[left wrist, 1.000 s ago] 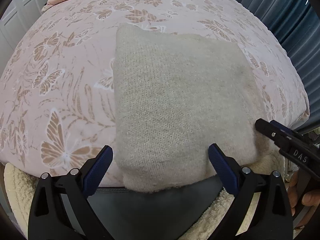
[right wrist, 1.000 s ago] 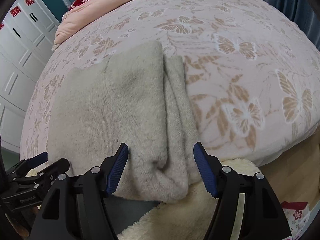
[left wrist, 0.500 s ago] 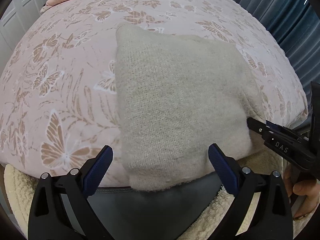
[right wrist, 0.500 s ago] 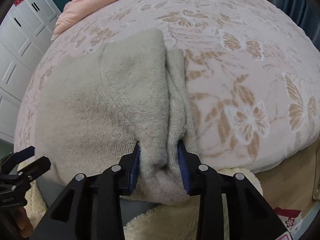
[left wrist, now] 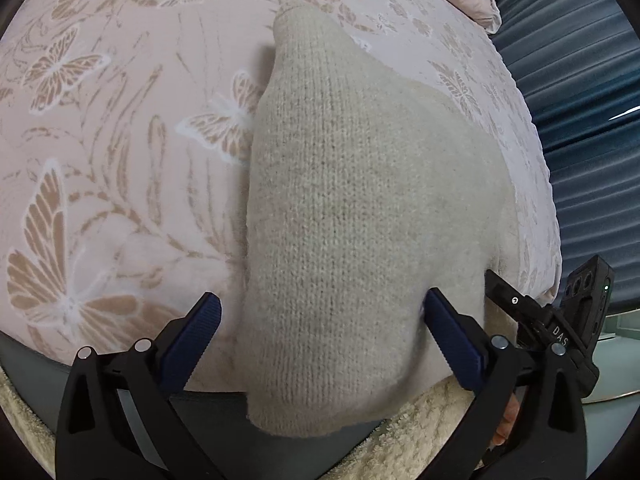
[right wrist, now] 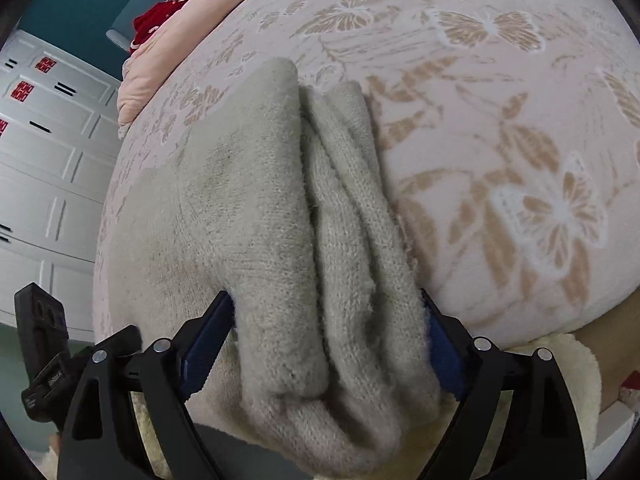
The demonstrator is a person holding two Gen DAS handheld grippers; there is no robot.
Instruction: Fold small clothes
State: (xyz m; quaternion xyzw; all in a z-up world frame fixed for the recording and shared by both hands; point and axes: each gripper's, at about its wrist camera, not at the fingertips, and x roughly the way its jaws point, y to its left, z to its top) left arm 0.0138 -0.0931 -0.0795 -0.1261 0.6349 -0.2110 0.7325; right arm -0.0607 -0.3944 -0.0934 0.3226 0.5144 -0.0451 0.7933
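Note:
A folded beige knitted garment (left wrist: pixel 360 208) lies on the pink butterfly bedspread (left wrist: pixel 112 152), its near edge hanging over the bed's edge. My left gripper (left wrist: pixel 324 340) is open, with its blue pads on either side of the garment's near left part. My right gripper (right wrist: pixel 324 344) has its jaws wide around the bunched right-hand folds of the garment (right wrist: pixel 280 240), the pads touching the cloth on both sides. The right gripper's black body (left wrist: pixel 552 320) shows at the right edge of the left wrist view.
A cream fleece blanket (left wrist: pixel 420 432) and a grey bed frame (left wrist: pixel 208 412) lie below the near edge. Blue curtains (left wrist: pixel 580 100) stand at the right. White cupboards (right wrist: pixel 44 168) stand at the left and a pink pillow (right wrist: pixel 168 52) lies at the bed's far end.
Both grippers have moved forward over the garment. The right gripper, pinched narrowly on the folds half a second ago, now has its jaws spread wide around the bunched cloth.

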